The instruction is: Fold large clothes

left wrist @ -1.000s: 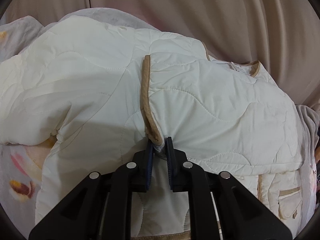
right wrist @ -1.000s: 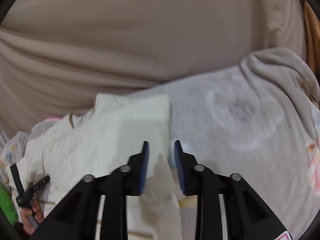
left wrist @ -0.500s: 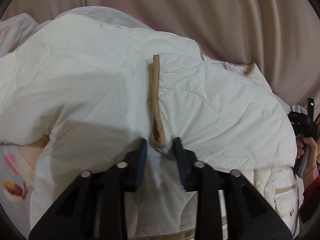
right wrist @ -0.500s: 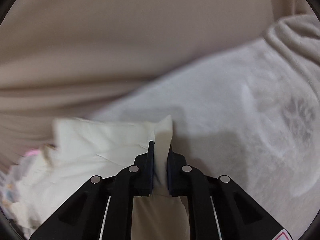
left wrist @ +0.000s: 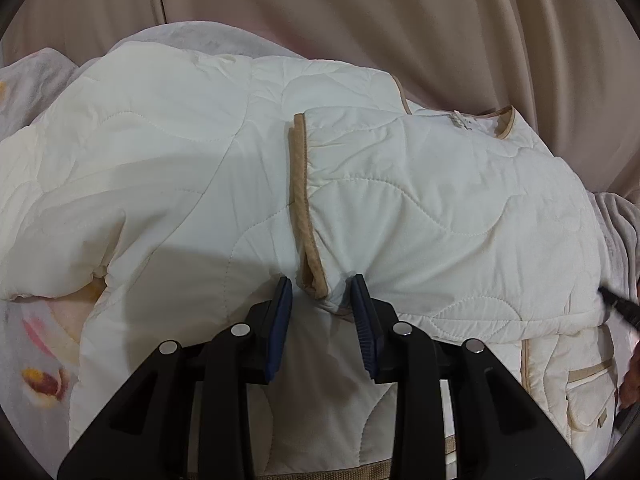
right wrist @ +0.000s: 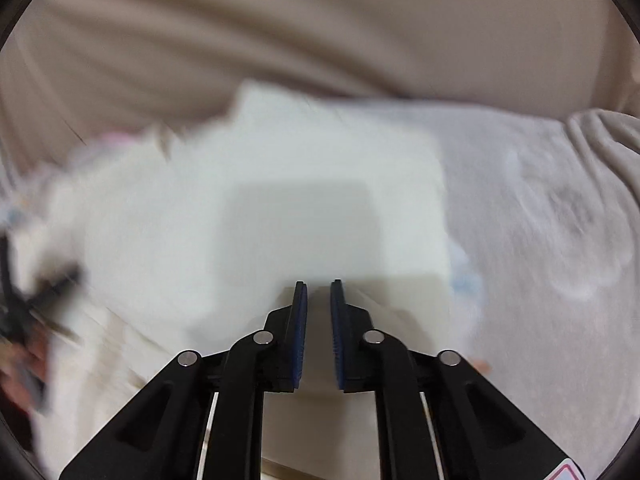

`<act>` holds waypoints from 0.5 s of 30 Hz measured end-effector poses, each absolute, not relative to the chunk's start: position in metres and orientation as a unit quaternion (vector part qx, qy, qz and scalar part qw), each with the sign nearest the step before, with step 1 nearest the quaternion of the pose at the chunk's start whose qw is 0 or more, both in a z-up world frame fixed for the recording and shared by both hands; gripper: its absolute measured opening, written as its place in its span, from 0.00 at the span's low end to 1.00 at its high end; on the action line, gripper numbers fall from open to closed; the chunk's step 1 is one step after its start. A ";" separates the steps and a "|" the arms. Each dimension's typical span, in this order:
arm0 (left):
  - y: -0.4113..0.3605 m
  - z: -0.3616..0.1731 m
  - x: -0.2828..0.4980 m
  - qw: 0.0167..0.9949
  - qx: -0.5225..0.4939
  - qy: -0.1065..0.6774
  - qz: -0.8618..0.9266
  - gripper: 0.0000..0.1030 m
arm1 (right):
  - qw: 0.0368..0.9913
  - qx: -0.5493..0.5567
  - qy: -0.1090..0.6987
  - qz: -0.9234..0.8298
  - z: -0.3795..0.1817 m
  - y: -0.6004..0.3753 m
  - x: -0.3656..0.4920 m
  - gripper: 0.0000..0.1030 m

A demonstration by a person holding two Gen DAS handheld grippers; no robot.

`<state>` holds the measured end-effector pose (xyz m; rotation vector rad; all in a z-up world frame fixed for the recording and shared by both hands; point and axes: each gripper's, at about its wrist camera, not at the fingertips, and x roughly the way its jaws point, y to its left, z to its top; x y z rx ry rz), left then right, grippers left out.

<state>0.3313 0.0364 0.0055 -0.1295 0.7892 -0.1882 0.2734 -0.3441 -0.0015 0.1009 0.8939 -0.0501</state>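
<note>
A cream quilted jacket (left wrist: 440,208) with tan trim lies spread on a bed. One sleeve is folded across its body, and the tan cuff (left wrist: 300,200) ends between the fingers of my left gripper (left wrist: 320,284). That gripper is open and its pads stand clear of the cuff. In the blurred right wrist view the jacket (right wrist: 280,200) shows as a white folded mass. My right gripper (right wrist: 319,286) is shut on a fold of its near edge. The right gripper's black tip (left wrist: 618,306) shows at the jacket's right side.
A pale grey blanket (right wrist: 540,220) with flower prints (left wrist: 40,380) covers the bed under the jacket. Beige draped cloth (left wrist: 400,20) rises behind. A patch pocket (left wrist: 588,392) lies at the jacket's lower right, next to a hand (left wrist: 632,380).
My left gripper's jaws opened and let go of the cuff, which stays where it lay. The right gripper's jaws closed on the jacket's edge, and it swung down over the jacket.
</note>
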 end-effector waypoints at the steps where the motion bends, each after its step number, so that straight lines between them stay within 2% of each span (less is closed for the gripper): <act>1: 0.039 0.005 0.331 0.917 -0.064 0.383 -0.092 0.30 | 0.901 0.054 0.429 -0.028 -0.008 -0.352 0.269 0.00; 4: 0.046 0.007 0.329 0.917 -0.078 0.380 -0.097 0.31 | 0.902 0.093 0.419 -0.057 0.001 -0.373 0.252 0.00; 6: 0.058 0.011 0.323 0.919 -0.097 0.372 -0.084 0.32 | 0.898 0.073 0.411 -0.141 0.017 -0.370 0.240 0.01; 8: 0.075 0.020 0.307 0.924 -0.120 0.359 -0.062 0.43 | 0.899 0.076 0.396 -0.170 0.032 -0.365 0.214 0.14; 11: 0.118 0.035 0.280 0.923 -0.167 0.346 -0.022 0.64 | 0.909 0.091 0.399 -0.081 0.038 -0.337 0.187 0.14; 15: 0.206 0.049 0.257 0.917 -0.218 0.330 0.059 0.71 | 0.903 0.080 0.422 -0.007 0.020 -0.288 0.167 0.14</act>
